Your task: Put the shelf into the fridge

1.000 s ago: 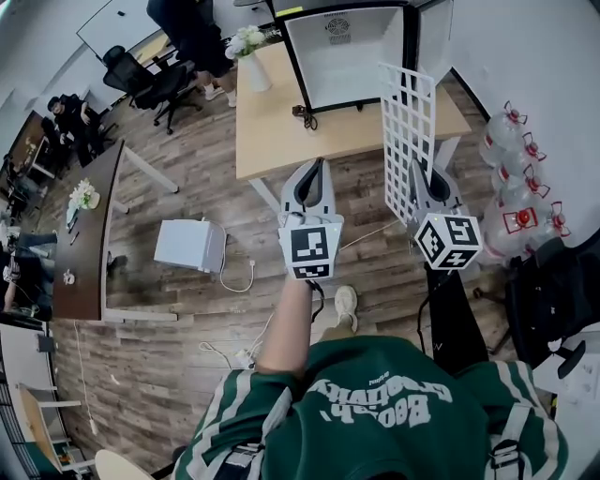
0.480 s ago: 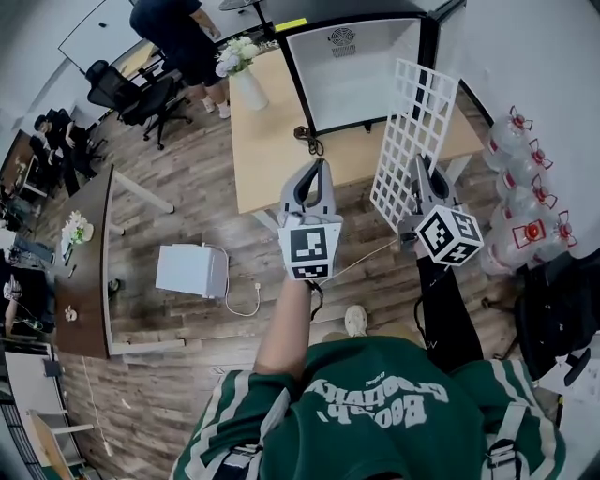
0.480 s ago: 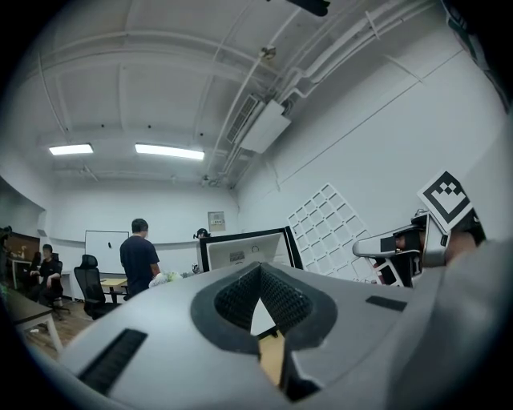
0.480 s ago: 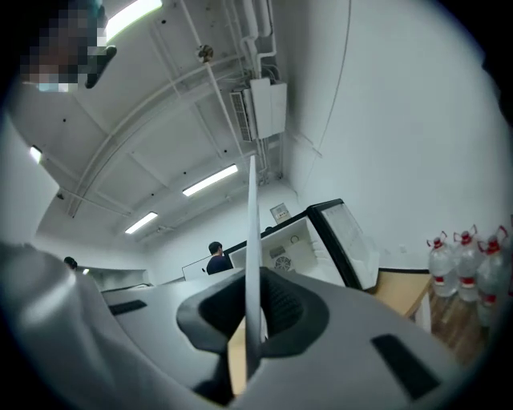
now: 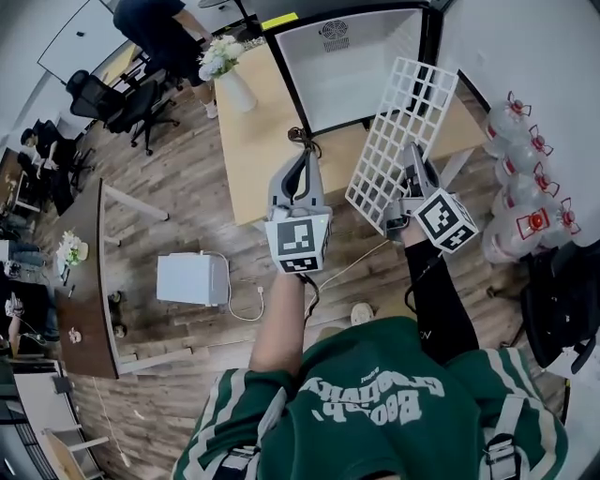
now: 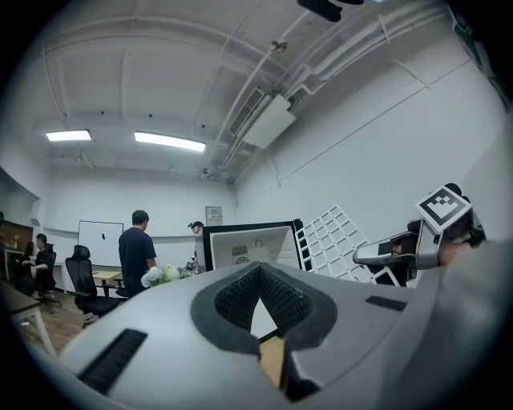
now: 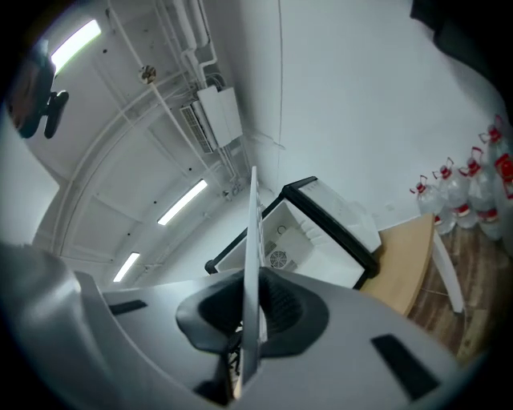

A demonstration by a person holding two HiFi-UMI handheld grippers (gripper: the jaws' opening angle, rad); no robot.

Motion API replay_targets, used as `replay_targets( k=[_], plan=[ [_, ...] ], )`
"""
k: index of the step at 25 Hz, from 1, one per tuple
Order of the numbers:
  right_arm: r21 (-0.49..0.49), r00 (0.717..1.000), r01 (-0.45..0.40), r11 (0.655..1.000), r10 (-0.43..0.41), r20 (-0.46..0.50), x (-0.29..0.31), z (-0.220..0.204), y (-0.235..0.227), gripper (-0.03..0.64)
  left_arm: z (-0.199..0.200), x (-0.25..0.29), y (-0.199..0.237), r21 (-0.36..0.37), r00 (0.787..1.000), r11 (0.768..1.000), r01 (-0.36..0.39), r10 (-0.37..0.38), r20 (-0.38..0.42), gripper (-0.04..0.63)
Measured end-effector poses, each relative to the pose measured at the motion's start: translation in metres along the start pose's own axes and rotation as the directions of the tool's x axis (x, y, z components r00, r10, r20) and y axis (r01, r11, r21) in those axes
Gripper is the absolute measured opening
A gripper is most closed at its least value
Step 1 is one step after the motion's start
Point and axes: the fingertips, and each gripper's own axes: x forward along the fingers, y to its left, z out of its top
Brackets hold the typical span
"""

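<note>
Nearest the camera is the person's green shirt (image 5: 375, 403), with both arms reaching forward. The left gripper (image 5: 302, 159) has its jaws pressed together with nothing between them. To its right, the right gripper (image 5: 411, 155) is clamped on the lower edge of the white grid shelf (image 5: 398, 117), which tilts in the air just in front of the fridge (image 5: 361, 75) and not yet inside it. Below lies a wood-plank floor (image 5: 187, 216) with a white box (image 5: 192, 278) and a loose cable on it. The fridge stands open on a light wooden table (image 5: 253, 150), beside a vase of flowers (image 5: 225, 70). Water bottles (image 5: 525, 202) line the white wall on the right. Further left are a dark desk (image 5: 89, 272), office chairs (image 5: 122, 94) and a standing person (image 5: 155, 23).
</note>
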Motion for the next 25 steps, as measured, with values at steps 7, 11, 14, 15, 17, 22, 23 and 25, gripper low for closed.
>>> replay_targets(
  k=[7,11,14,15,17,22,23,25],
  plan=[
    [0.132,0.999,0.001,0.991,-0.008,0.047,0.033,0.004,-0.015,0.031,-0.020,0.026,0.009,-0.017,1.000,1.000,0.007,-0.007,-0.030,-0.002],
    [0.224,0.997,-0.008,0.974,-0.010,0.076,0.061,0.008,-0.025,0.031,-0.028,0.046,0.017,-0.021,0.999,1.000,0.004,-0.005,-0.046,-0.002],
    [0.273,0.996,-0.017,0.962,-0.008,0.087,0.081,0.010,-0.034,0.031,-0.034,0.064,0.022,-0.016,0.998,1.000,-0.007,0.006,-0.059,-0.002],
    [0.284,0.996,-0.021,0.959,-0.005,0.089,0.087,0.011,-0.037,0.031,-0.037,0.069,0.023,-0.018,0.998,1.000,-0.012,0.011,-0.065,-0.002],
    [0.306,0.995,-0.031,0.952,0.001,0.096,0.101,0.014,-0.042,0.031,-0.043,0.081,0.025,-0.030,0.997,0.999,-0.017,0.015,-0.075,-0.002],
    [0.353,0.992,-0.060,0.934,0.018,0.122,0.126,0.023,-0.050,0.032,-0.069,0.100,0.024,-0.113,0.993,0.993,-0.020,0.007,-0.117,-0.002],
    [0.356,0.992,-0.067,0.932,0.023,0.124,0.130,0.025,-0.050,0.032,-0.077,0.101,0.023,-0.146,0.991,0.989,-0.019,0.000,-0.130,-0.002],
    [0.359,0.991,-0.080,0.930,0.036,0.127,0.137,0.029,-0.051,0.032,-0.095,0.103,0.017,-0.229,0.987,0.973,-0.001,-0.035,-0.156,-0.002]
  ],
)
